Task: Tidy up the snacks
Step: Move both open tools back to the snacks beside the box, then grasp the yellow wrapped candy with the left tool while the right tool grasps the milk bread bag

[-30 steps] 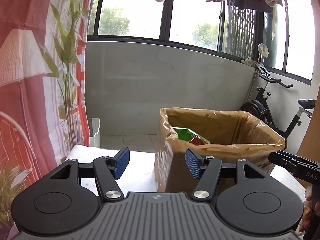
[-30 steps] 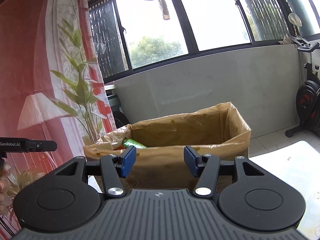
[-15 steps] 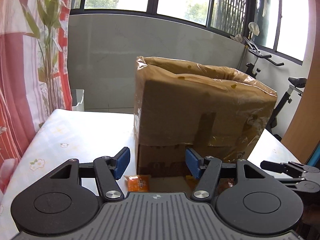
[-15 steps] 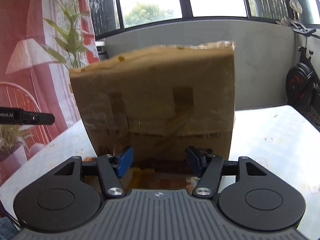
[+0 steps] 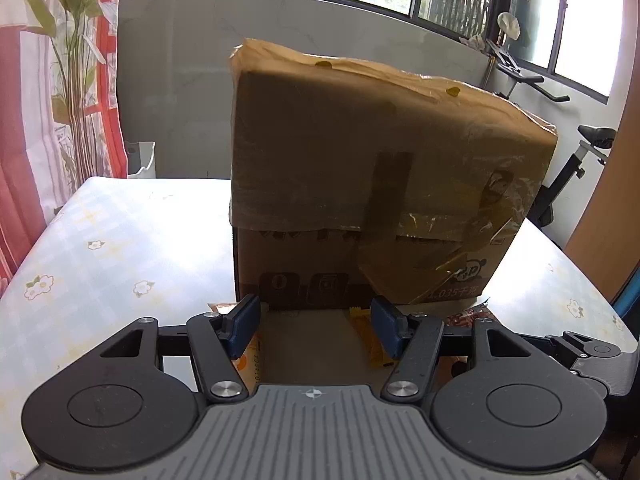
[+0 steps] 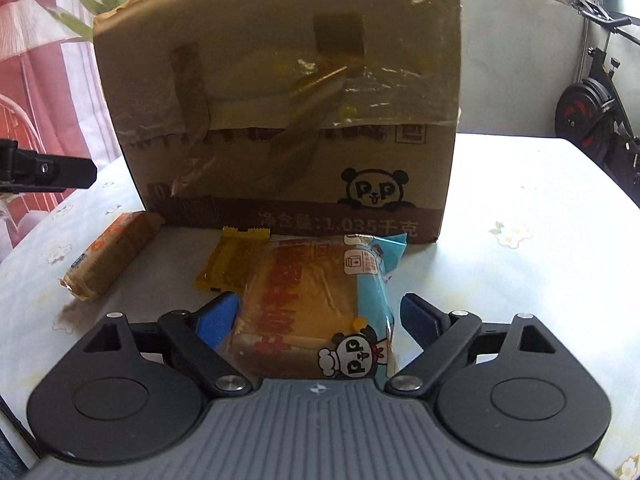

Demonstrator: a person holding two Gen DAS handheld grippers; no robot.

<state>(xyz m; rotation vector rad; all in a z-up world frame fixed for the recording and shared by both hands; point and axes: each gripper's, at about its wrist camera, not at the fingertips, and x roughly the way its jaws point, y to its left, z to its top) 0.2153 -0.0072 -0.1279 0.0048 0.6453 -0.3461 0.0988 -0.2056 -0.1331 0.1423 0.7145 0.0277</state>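
Note:
A tall cardboard box (image 5: 384,184) lined with brownish plastic stands on the table. My left gripper (image 5: 316,326) hangs low before its front wall, open, with only table between the pads. An orange packet (image 5: 246,356) lies under its left finger and a yellow packet (image 5: 374,344) lies by its right finger. My right gripper (image 6: 320,316) sits in front of the box (image 6: 280,100), and its jaws are opening. A bread pack (image 6: 316,308) with a blue end lies between them, and the right pad stands clear of it. A small yellow packet (image 6: 232,264) and an orange biscuit roll (image 6: 108,256) lie to the left.
The table wears a pale floral cloth (image 5: 112,248) with open surface on both sides of the box. A red curtain (image 5: 24,128) hangs at the left and an exercise bike (image 6: 596,112) stands at the right. The other gripper (image 6: 48,170) shows at the left edge of the right wrist view.
Both grippers have come down from above the box rim to table level in front of it. The right jaws have widened. The snacks on the table have come into view.

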